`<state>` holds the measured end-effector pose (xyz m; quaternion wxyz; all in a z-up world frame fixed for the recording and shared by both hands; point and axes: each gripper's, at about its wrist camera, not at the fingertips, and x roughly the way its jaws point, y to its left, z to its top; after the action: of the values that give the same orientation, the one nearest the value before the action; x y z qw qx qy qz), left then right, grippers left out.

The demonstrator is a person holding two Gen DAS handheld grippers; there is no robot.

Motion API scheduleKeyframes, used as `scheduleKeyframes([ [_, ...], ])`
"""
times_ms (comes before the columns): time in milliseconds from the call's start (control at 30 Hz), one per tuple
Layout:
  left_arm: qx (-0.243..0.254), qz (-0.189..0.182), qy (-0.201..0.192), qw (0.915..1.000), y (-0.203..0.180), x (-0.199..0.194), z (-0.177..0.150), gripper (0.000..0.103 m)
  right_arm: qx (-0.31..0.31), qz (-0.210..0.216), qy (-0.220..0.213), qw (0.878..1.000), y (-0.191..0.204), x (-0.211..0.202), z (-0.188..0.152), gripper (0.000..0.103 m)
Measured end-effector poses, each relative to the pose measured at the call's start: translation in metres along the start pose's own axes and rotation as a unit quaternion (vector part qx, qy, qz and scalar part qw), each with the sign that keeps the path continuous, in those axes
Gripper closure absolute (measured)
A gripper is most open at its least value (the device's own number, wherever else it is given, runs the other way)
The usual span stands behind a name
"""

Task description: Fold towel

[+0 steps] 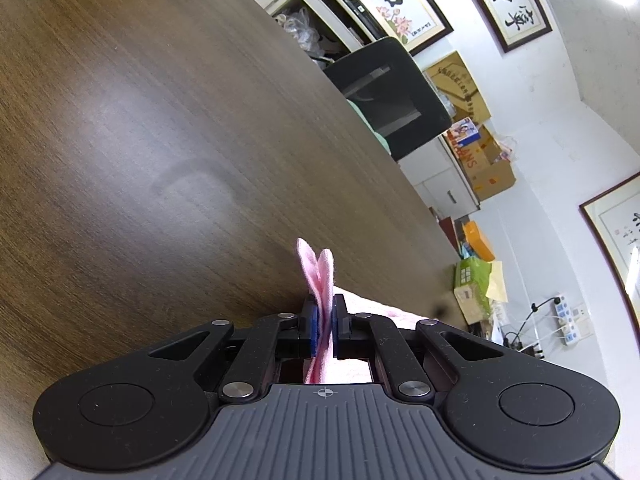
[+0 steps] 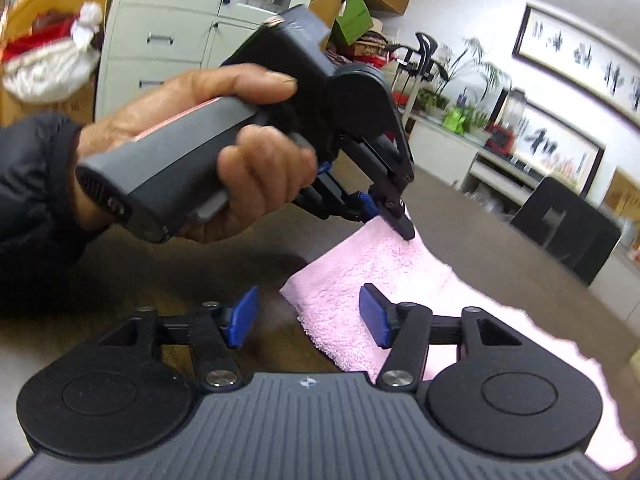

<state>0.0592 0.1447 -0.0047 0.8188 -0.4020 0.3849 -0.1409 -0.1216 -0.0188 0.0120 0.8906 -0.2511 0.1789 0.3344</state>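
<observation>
A pink towel lies on the dark wooden table, partly folded. My left gripper is shut on a corner of the pink towel, which sticks up between its blue pads. In the right wrist view the left gripper pinches the towel's far corner, held by a hand. My right gripper is open, its right blue pad over the towel's near edge and its left pad over bare table.
A black chair back stands at the table's far edge. It also shows in the right wrist view. Cabinets, cardboard boxes and framed calligraphy line the walls beyond.
</observation>
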Motion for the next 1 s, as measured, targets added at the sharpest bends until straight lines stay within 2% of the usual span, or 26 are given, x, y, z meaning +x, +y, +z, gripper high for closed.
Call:
scheduleKeyframes([
  [100,0.003,-0.006,-0.003,1.0000,-0.003,-0.002,-0.001,0.098,-0.059,-0.052,0.005,0.997,0.021,0.005,-0.001,0.045],
  [167,0.005,-0.010,-0.003,0.9999,-0.005,-0.002,-0.001,0.097,-0.121,-0.093,0.008,0.988,0.041,0.011,-0.006,0.045],
  [267,0.005,-0.009,-0.003,0.9999,-0.006,-0.001,-0.001,0.097,-0.158,-0.133,-0.003,0.978,0.056,0.012,-0.009,0.048],
  [400,-0.004,-0.007,-0.001,1.0000,-0.004,0.000,0.000,0.097,-0.160,-0.147,0.016,0.976,0.060,0.019,-0.010,0.069],
  [500,-0.010,-0.006,-0.001,0.9999,-0.001,0.001,0.000,0.097,-0.158,-0.158,0.012,0.975,0.060,0.019,-0.012,0.085],
  [567,-0.013,-0.004,0.000,0.9999,0.000,0.001,0.001,0.097,-0.146,-0.158,0.005,0.977,0.058,0.015,-0.012,0.088],
  [600,-0.016,-0.002,0.001,0.9999,0.001,0.002,0.001,0.097,-0.140,-0.155,0.002,0.978,0.057,0.014,-0.011,0.092],
  [800,-0.028,0.001,-0.002,0.9996,0.006,0.001,0.003,0.097,-0.115,-0.139,-0.016,0.984,0.054,0.001,-0.010,0.095],
  [1000,-0.037,-0.021,-0.019,0.9989,0.007,-0.008,0.004,0.097,-0.026,-0.071,-0.066,0.995,0.031,-0.030,0.001,0.095],
])
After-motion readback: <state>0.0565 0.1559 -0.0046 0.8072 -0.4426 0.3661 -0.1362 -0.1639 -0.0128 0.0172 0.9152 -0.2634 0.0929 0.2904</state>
